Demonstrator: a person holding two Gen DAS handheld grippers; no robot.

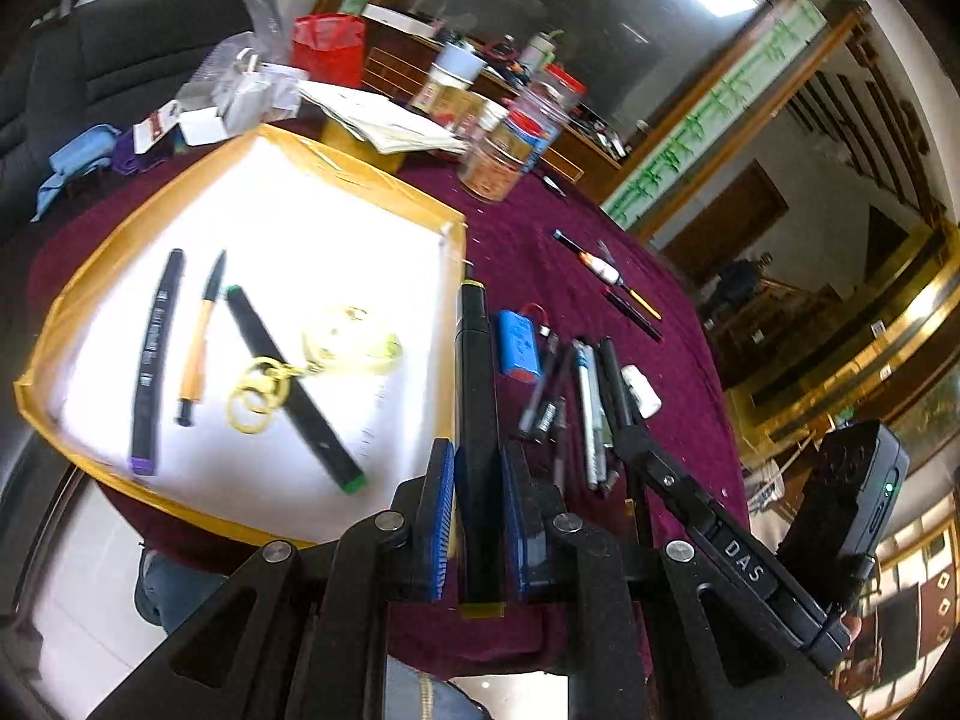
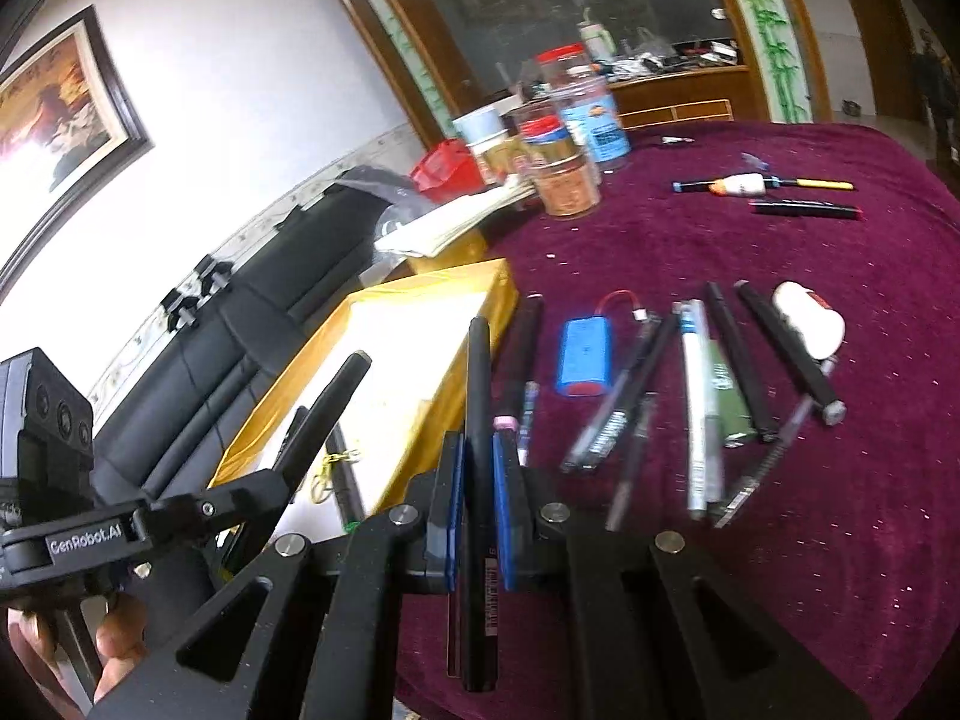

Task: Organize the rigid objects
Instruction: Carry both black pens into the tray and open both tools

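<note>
My left gripper [image 1: 478, 456] is shut on a black marker [image 1: 474, 360] with a yellow-green tip, held over the right rim of the yellow-edged tray [image 1: 360, 177]. Two black markers, an orange pen [image 1: 195, 348] and a gold keyring [image 1: 264, 390] lie in the tray. My right gripper [image 2: 478, 450] is shut on a thin black pen [image 2: 478, 384] above the maroon cloth, just right of the tray [image 2: 480, 276]. Each gripper shows in the other's view: the left gripper [image 2: 294, 456] at lower left, the right gripper [image 1: 630, 438] at lower right.
On the maroon cloth lie a blue battery pack [image 2: 585, 357], a spread of several pens [image 2: 702, 396], a white object [image 2: 810, 318] and two more pens [image 2: 798, 207] farther off. Jars [image 2: 570, 180], papers and a red basket [image 2: 444, 171] crowd the back edge. A black sofa stands beyond.
</note>
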